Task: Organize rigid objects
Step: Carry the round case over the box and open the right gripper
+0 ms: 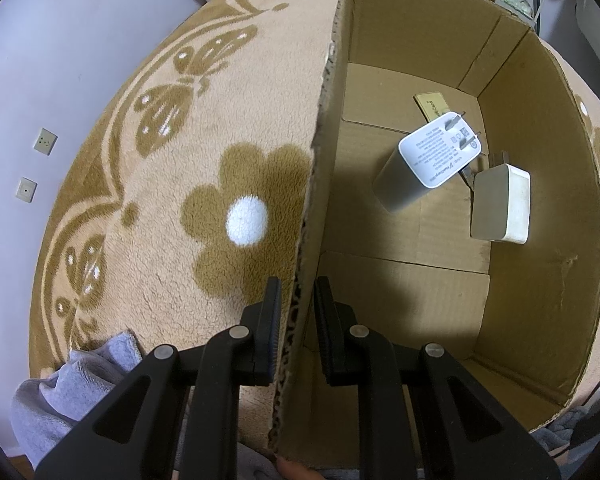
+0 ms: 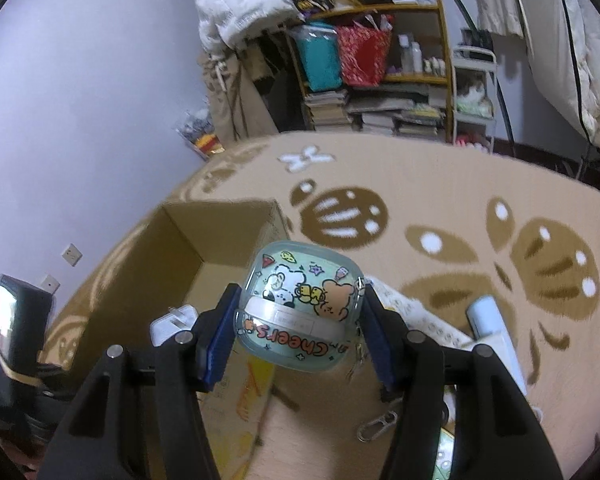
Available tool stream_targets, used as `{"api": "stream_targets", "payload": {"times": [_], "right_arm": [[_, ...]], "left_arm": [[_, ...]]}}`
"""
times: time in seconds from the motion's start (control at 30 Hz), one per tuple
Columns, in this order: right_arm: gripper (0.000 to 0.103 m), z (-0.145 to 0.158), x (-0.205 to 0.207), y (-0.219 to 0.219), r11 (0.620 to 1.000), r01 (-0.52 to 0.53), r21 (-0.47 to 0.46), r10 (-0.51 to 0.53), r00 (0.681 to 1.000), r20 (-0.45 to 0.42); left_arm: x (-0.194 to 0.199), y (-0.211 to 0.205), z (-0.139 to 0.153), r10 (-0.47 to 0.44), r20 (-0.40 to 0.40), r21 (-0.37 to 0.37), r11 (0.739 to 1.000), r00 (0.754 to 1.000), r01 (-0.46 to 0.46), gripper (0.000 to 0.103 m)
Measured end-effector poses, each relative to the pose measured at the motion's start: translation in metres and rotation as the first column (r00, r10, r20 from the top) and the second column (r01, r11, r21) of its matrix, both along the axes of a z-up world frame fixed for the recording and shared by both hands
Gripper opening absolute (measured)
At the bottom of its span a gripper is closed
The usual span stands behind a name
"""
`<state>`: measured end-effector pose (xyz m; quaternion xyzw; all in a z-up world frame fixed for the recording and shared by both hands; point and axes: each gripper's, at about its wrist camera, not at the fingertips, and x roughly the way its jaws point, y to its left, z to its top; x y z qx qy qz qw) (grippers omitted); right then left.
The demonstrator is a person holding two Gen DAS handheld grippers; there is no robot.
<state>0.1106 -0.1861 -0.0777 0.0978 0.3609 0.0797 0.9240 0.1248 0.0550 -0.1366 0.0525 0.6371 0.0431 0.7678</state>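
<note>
Cardboard box (image 1: 540, 280) is the biggest thing we deal with: it sits open-topped on the flower-patterned blanket (image 1: 204, 184), and our left gripper (image 1: 298, 292) straddles its near wall, one finger outside and one inside. We see a slight gap at the inner finger, so we cannot tell whether the wall is actually pinched. Inside, on the box floor, lie a white charger (image 1: 428, 164) with its prongs up, a second white adapter (image 1: 500, 204) just beside it near the far wall, and a small tan card (image 1: 432, 105) behind them. Our right gripper (image 2: 298, 320) is closed about halfway onto the cartoon-printed earbud case (image 2: 300, 304), pads pressed to its two sides, a keyring clip (image 2: 376, 426) dangling below. From the right wrist view the box (image 2: 180, 240) lies to the left of and beyond the case, so we judge the carrying hand must travel left and forward before lowering; the right hand alone has the load, the left merely steadies. The open floor nearest the left gripper looks like the clearest spot to set it.
</note>
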Motion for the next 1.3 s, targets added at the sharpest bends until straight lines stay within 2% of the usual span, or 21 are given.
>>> {"api": "stream_targets", "payload": {"times": [0.3, 0.5, 0.63, 0.77, 1.03, 1.13, 1.3], "right_arm": [[0.062, 0.047, 0.004, 0.039, 0.994, -0.112, -0.015, 0.113, 0.988, 0.107], [0.062, 0.056, 0.002, 0.055, 0.987, -0.16, 0.008, 0.158, 0.98, 0.122], [0.062, 0.047, 0.006, 0.062, 0.985, -0.172, 0.008, 0.17, 0.98, 0.099], [0.062, 0.03, 0.014, 0.06, 0.985, -0.163, 0.056, 0.16, 0.986, 0.047], [0.062, -0.006, 0.033, 0.057, 0.987, -0.134, 0.092, 0.139, 0.989, -0.052], [0.062, -0.016, 0.036, 0.059, 0.987, -0.136, 0.083, 0.142, 0.987, -0.076], [0.062, -0.017, 0.035, 0.07, 0.984, -0.177, 0.009, 0.177, 0.981, -0.073]], "left_arm": [[-0.001, -0.001, -0.002, -0.003, -0.001, 0.008, 1.0, 1.0, 0.003, 0.016], [-0.001, -0.002, -0.002, -0.003, -0.001, 0.007, 1.0, 1.0, 0.003, 0.016], [-0.001, -0.002, -0.002, -0.003, -0.001, 0.006, 1.0, 1.0, 0.003, 0.016], [-0.001, -0.002, -0.002, -0.001, -0.002, 0.003, 1.0, 1.0, 0.001, 0.016], [0.0, -0.003, -0.002, -0.001, -0.003, 0.005, 1.0, 1.0, 0.001, 0.016], [0.001, -0.003, -0.002, 0.0, -0.004, 0.004, 1.0, 1.0, 0.0, 0.016], [0.001, -0.002, -0.001, 0.0, -0.003, 0.003, 1.0, 1.0, 0.0, 0.016]]}}
